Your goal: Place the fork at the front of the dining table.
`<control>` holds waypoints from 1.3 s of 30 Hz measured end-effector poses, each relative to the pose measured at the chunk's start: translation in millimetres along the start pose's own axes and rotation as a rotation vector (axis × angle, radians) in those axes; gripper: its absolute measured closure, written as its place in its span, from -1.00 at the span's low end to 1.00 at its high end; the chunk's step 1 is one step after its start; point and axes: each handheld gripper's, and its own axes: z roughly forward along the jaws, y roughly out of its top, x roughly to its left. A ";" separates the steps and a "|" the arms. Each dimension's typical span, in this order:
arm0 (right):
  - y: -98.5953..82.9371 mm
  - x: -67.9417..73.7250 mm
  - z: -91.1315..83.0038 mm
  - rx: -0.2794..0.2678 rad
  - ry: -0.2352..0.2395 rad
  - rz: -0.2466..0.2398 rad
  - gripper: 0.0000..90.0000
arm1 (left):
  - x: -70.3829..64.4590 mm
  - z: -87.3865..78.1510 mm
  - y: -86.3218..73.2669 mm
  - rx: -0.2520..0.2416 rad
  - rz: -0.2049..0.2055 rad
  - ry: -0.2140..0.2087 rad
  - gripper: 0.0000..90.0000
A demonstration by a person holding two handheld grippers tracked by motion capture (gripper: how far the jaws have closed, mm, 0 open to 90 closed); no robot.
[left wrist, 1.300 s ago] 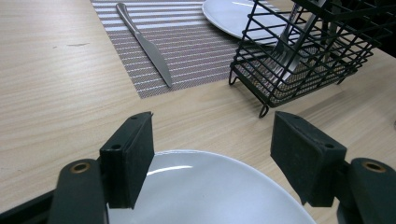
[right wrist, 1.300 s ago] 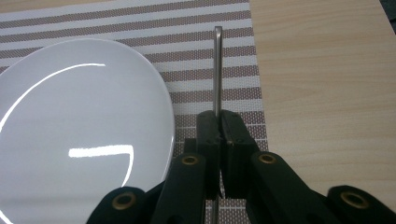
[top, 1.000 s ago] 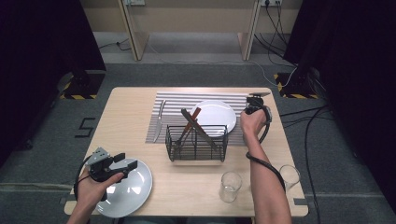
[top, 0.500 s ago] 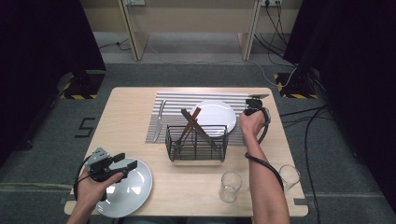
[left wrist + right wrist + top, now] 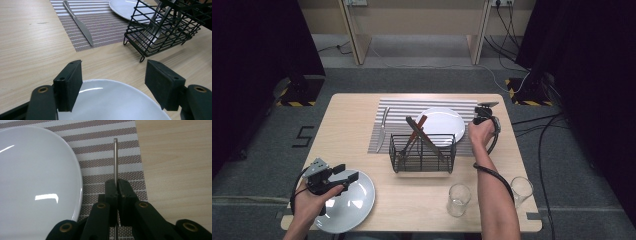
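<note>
My right gripper [image 5: 117, 187] is shut on a thin metal utensil [image 5: 115, 157] seen edge-on. The utensil points out over the striped placemat [image 5: 105, 152], just right of the white plate [image 5: 32, 182]. In the high view that right gripper [image 5: 482, 117] is at the mat's right edge beside the plate [image 5: 439, 125]. My left gripper [image 5: 113, 75] is open, its jaws spread over the near rim of a second white plate [image 5: 110, 102]. This plate [image 5: 349, 202] lies at the table's front left, under the left gripper [image 5: 344, 172].
A black wire basket [image 5: 422, 152] with utensils leaning in it stands mid-table in front of the placemat [image 5: 397, 112]. A knife [image 5: 383, 129] lies on the mat's left side. Two empty glasses [image 5: 458, 199] [image 5: 521, 190] stand at the front right.
The right gripper has sunk slightly toward the mat's right edge with the utensil in it. The left gripper has barely moved.
</note>
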 end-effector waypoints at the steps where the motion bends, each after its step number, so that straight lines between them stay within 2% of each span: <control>1: -0.2 0.1 0.6 0.001 -0.001 0.001 0.93 | 0.1 0.0 -0.1 0.000 -0.001 0.000 -0.34; 39: -5.8 -2.3 16.2 0.044 -0.015 0.009 0.90 | 0.9 0.7 -1.4 0.000 -0.008 -0.004 -0.35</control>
